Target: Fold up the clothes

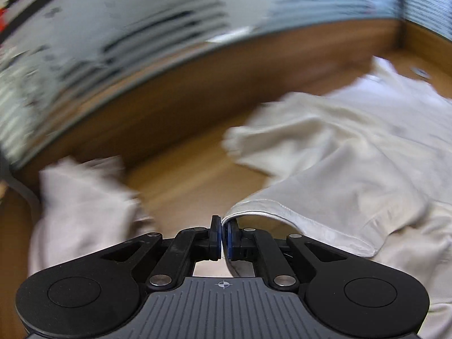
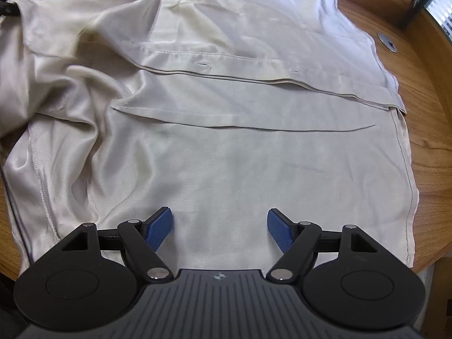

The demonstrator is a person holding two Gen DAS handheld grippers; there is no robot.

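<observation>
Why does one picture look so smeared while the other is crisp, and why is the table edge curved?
Left wrist view: motion blur smears the blinds and the white shirt, only the left gripper stays sharp. Right wrist view: crisp, evenly lit shirt; the fisheye lens bends the wooden table edge.

both the left gripper (image 1: 223,236) and right gripper (image 2: 219,227) share black linkage arms with silver rivets, blue textured finger pads (image 2: 159,230), round black side discs and a ribbed grey body bearing a small crosshair mark.
</observation>
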